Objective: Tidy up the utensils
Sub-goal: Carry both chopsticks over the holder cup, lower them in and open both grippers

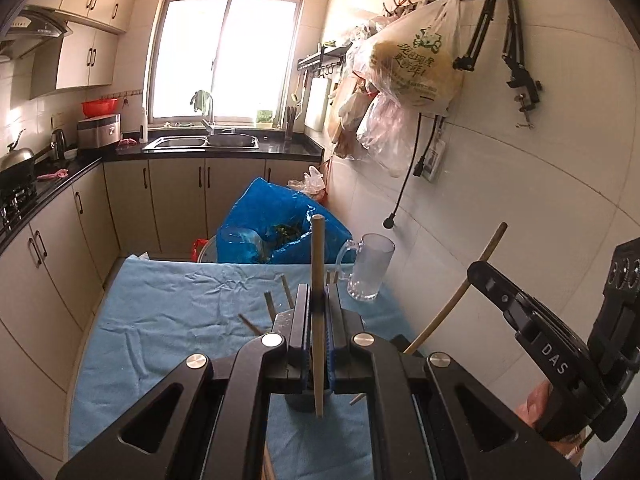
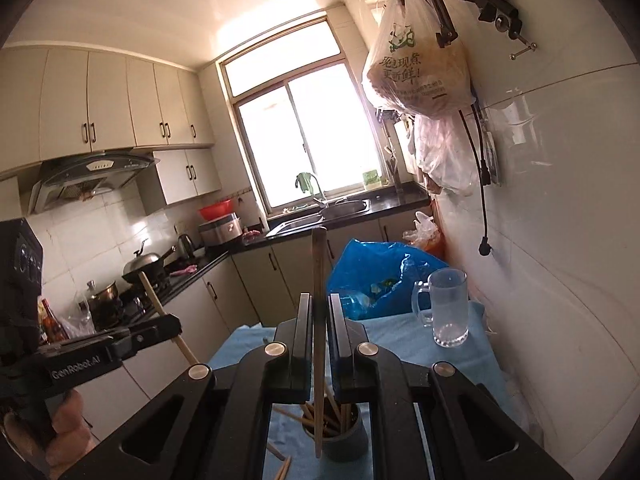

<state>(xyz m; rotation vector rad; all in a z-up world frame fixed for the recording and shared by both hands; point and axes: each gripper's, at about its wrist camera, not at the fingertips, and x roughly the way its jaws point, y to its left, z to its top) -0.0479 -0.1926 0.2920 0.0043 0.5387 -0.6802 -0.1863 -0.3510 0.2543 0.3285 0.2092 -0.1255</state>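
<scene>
Narrow kitchen: bright window (image 1: 224,56), cream cabinets (image 1: 88,56), white-tiled wall (image 1: 520,184), black countertop (image 1: 224,153).

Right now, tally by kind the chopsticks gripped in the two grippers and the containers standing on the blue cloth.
Thin wooden chopsticks, gripped: 2, one chopstick in the left gripper, one chopstick in the right gripper
Clear glass mug: 1
Dark round cup holding chopsticks: 1
Total: 4

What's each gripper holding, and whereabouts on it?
Left gripper and right gripper each pinch one chopstick around mid-length, both ends free.
</scene>
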